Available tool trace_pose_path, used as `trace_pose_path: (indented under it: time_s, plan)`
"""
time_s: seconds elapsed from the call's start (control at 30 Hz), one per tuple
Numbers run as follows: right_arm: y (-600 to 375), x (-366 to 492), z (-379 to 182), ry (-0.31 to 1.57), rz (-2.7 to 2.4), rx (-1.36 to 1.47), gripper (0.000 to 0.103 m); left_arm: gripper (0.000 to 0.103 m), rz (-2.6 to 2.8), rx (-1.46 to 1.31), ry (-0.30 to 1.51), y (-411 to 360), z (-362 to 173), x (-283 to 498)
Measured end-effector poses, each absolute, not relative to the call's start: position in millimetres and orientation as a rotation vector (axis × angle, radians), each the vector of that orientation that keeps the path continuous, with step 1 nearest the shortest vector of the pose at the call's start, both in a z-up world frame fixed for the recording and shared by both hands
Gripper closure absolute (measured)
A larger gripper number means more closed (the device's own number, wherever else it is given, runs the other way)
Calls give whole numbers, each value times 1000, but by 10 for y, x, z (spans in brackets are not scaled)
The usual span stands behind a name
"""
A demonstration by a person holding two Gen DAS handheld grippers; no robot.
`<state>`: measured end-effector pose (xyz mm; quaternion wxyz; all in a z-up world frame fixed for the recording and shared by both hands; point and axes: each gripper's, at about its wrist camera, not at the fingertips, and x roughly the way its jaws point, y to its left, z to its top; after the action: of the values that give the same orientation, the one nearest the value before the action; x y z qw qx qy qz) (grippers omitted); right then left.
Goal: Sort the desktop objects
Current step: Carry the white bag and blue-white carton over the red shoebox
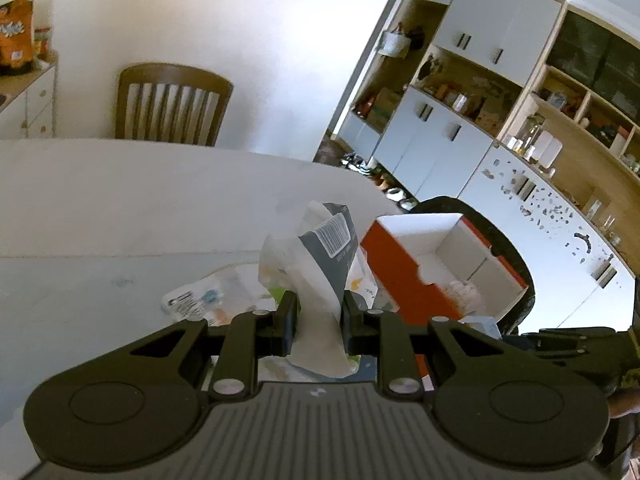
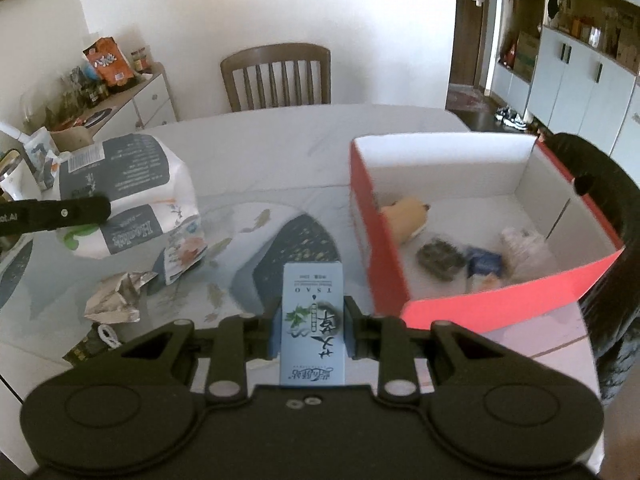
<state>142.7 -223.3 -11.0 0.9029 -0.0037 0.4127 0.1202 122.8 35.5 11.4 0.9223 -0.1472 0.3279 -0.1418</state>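
My left gripper [image 1: 318,314] is shut on the twisted plastic wrap of a white and grey tissue pack [image 1: 320,256], which hangs lifted above the table. In the right wrist view the same tissue pack [image 2: 124,196] sits at the left with one left finger [image 2: 80,212] against it. My right gripper [image 2: 313,328] is shut on a small light blue carton [image 2: 313,316] printed with green leaves. A red box with a white inside [image 2: 378,240] stands just right of it, holding several small items. That red box [image 1: 404,280] also shows right of the tissue pack.
A crumpled foil wrapper [image 2: 116,298] and a dark packet [image 2: 90,346] lie on the fish-print mat [image 2: 248,232] at the left. A wooden chair [image 2: 276,76] stands behind the pale table [image 2: 280,144]. A black chair back [image 2: 608,216] hugs the box's right side.
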Motion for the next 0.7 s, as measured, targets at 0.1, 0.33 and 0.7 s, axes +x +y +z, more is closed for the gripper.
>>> trace_pose_path:
  time_s: [0.1, 0.33, 0.7]
  plan:
    - [-2354, 1465, -61, 836, 251, -14, 74, 82, -305, -296, 665, 200, 172, 1274]
    - [-2654, 1580, 9, 805, 253, -32, 75, 82, -340, -273, 654, -167, 277, 1412]
    - [-3167, 1824, 50, 780, 247, -39, 74, 82, -396, -233, 667, -830, 341, 1687]
